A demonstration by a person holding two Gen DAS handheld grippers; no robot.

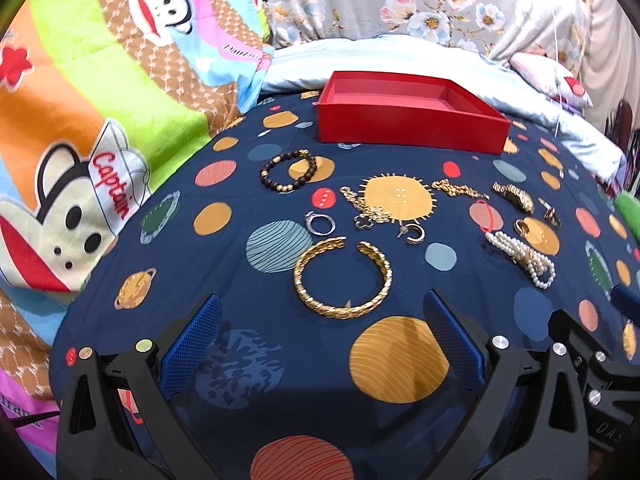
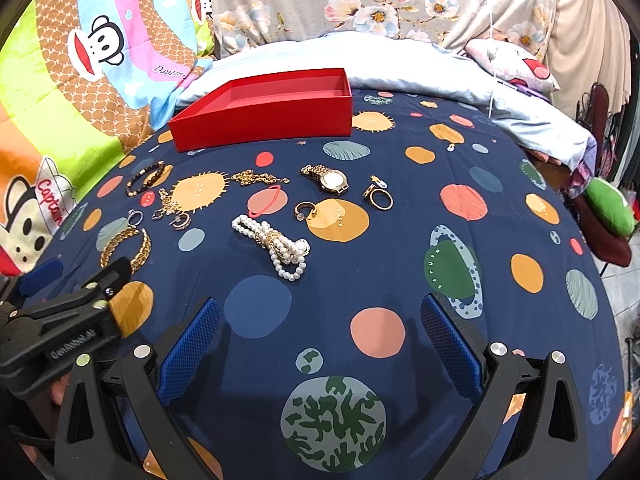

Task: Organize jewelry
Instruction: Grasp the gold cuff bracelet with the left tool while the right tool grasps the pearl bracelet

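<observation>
The left gripper (image 1: 320,340), fitted with blue textured pads on black arms, is held with its jaws spread wide and empty, low over a navy bedsheet (image 1: 312,368) printed with coloured planets. The right gripper (image 2: 320,340), of identical build, is likewise spread wide and holds nothing; the left unit appears at the left edge of the right wrist view. Just ahead of the left gripper lies an open gold woven cuff bangle (image 1: 342,276), flat on the sheet, its gap facing away. Ahead of the right gripper lies a bunched white pearl strand with a gold clasp (image 2: 276,244). Beyond the bangle, in a loose row: a silver ring (image 1: 320,222), a gold chain with a dark clover charm (image 1: 366,210) and a small gold hoop earring (image 1: 414,234). Beyond the pearls: a small gold ring (image 2: 306,211), a gold ring with a dark stone (image 2: 378,196), and a gold link wristwatch with a pale dial (image 2: 328,179). Further out lie a crumpled gold chain (image 2: 258,178) and a dark beaded bracelet with gold spacers (image 1: 288,171). All pieces rest apart on the sheet. At the far side stands an open, shallow red rectangular box (image 1: 408,128), nothing visible inside. Behind it: a pale blue quilt (image 1: 400,54), a floral grey cushion (image 1: 400,0) and a cartoon-monkey blanket (image 1: 100,100).
</observation>
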